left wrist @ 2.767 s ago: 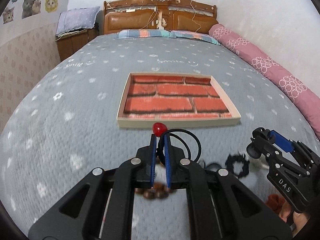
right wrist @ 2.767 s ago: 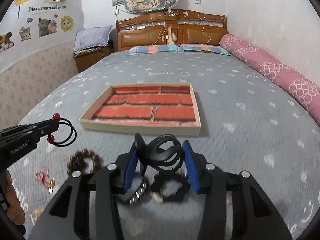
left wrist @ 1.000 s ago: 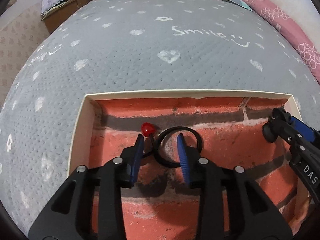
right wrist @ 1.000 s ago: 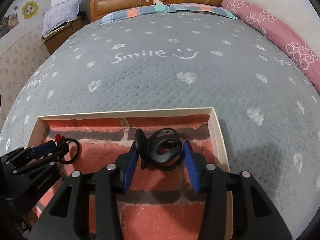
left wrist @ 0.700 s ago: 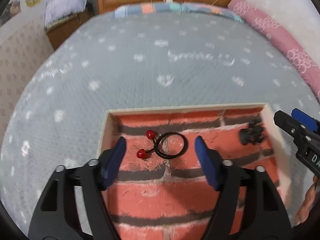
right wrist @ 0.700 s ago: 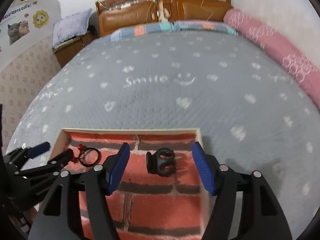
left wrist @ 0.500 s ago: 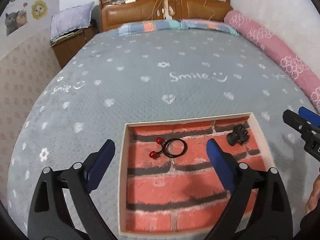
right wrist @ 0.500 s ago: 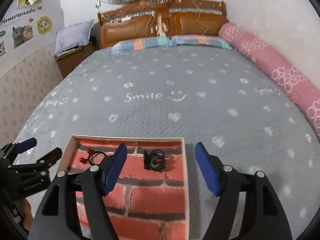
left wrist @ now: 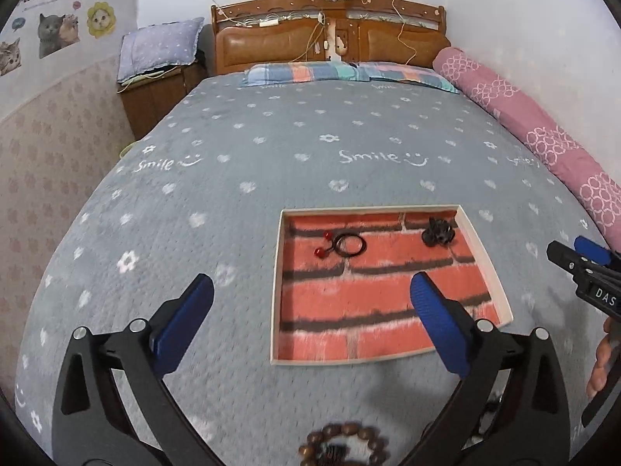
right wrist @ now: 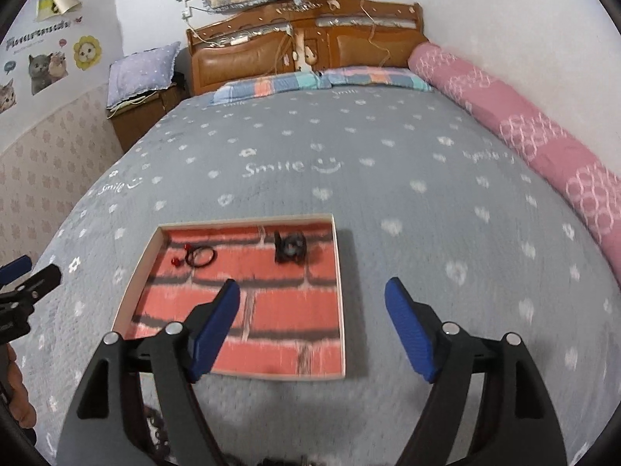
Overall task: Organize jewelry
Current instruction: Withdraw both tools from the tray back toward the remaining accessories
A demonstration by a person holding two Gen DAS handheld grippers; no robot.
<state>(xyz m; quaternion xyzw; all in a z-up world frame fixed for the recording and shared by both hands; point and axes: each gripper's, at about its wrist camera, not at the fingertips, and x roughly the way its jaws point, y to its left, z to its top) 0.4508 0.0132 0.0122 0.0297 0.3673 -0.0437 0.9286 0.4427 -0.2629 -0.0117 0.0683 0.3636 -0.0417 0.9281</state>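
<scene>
A shallow tray with a red brick-pattern floor lies on the grey bedspread. In its far part lie a black hair tie with red beads and a black hair claw. My left gripper is open and empty, held above the tray's near left edge. My right gripper is open and empty, above the tray's near right side. A brown bead bracelet lies on the bed below the left gripper.
The right gripper's tip shows at the right edge of the left wrist view; the left gripper's tip shows at the left of the right wrist view. A pink bolster runs along the right wall. Pillows and a headboard are far back.
Both grippers let go of their items in the tray, opened wide and pulled back and up. The hair tie and hair claw now lie in the tray's far part.
</scene>
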